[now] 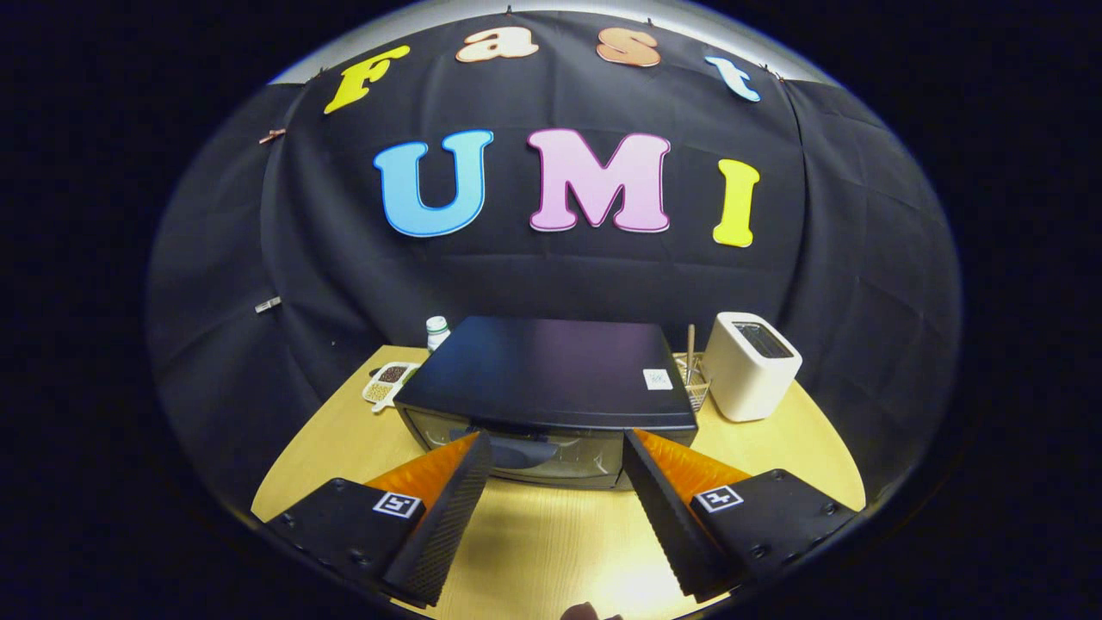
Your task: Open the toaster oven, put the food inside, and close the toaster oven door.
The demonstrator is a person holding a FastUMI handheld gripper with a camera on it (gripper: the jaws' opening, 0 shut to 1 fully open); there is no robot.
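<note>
A black toaster oven (pixel 551 370) stands on the wooden table (pixel 534 551), its glass door (pixel 525 452) facing me and closed, with a dark handle across the upper part of the door. My gripper (pixel 555 452) is open, held above the table in front of the oven. Its fingertips (pixel 472 456) sit level with the door front, a wide gap between them and nothing held. A small brown thing (pixel 588 611) peeks in below the fingers; I cannot tell what it is.
A white slot toaster (pixel 751 365) stands right of the oven, with a wire holder (pixel 693 379) and a wooden stick between them. Left of the oven lie a small divided dish of grains (pixel 387 381) and a white bottle (pixel 437 331).
</note>
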